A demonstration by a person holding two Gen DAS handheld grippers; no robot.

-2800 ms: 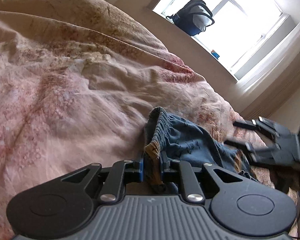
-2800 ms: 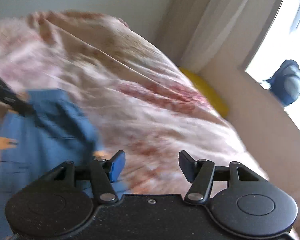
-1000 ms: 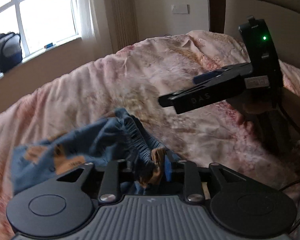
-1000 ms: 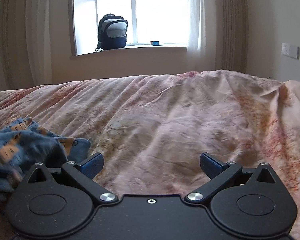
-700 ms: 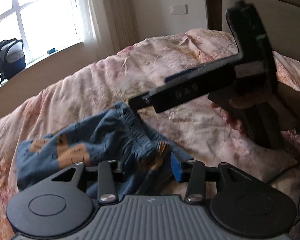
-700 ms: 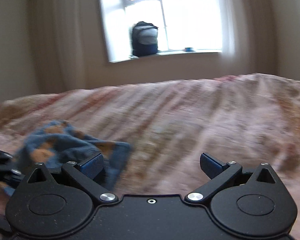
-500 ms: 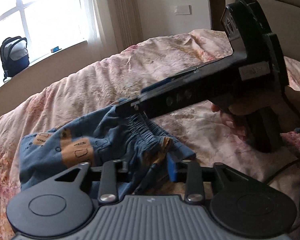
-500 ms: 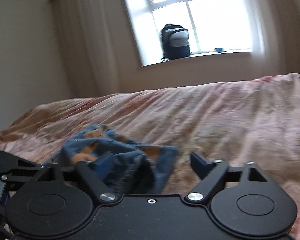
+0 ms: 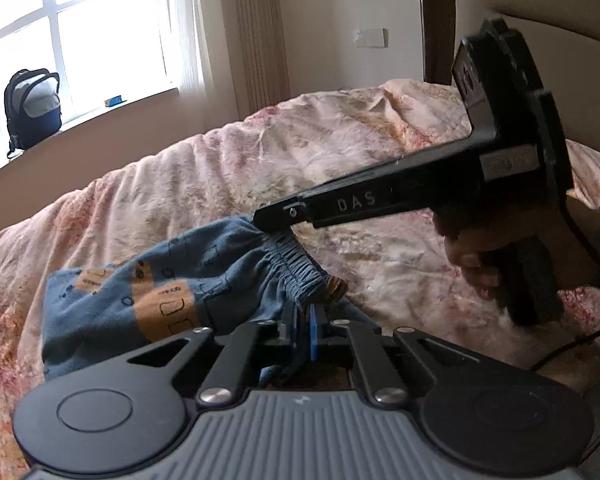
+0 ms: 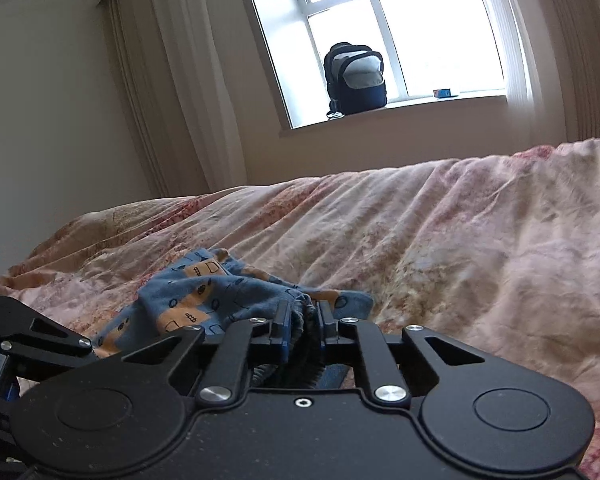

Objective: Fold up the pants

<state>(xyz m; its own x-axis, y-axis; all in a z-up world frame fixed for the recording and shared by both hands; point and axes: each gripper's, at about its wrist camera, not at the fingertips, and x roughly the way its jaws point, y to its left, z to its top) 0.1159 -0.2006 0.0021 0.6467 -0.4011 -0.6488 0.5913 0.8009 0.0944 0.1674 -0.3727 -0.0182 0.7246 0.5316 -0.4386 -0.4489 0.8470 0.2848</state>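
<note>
Small blue pants (image 9: pixel 148 280) with orange patches lie bunched on the pink floral bedspread (image 9: pixel 260 168). My left gripper (image 9: pixel 305 322) is shut on the elastic waistband (image 9: pixel 300 276). My right gripper (image 10: pixel 303 322) is shut on another part of the waistband; the pants (image 10: pixel 204 288) spread out to its left. In the left wrist view the right gripper (image 9: pixel 276 216) reaches in from the right, its tip on the waistband, held by a hand (image 9: pixel 472 264). The left gripper's body (image 10: pixel 28 344) shows at the lower left of the right wrist view.
A dark backpack (image 10: pixel 356 80) and a small blue object (image 10: pixel 444 93) sit on the window sill behind the bed. Curtains (image 10: pixel 188 80) hang beside the window. A padded headboard (image 9: pixel 540 20) rises at the right. A black cable (image 9: pixel 572 344) trails over the bedspread.
The right gripper swung left to the pants and closed on the waistband. The left gripper opened briefly, then shut on the waistband again.
</note>
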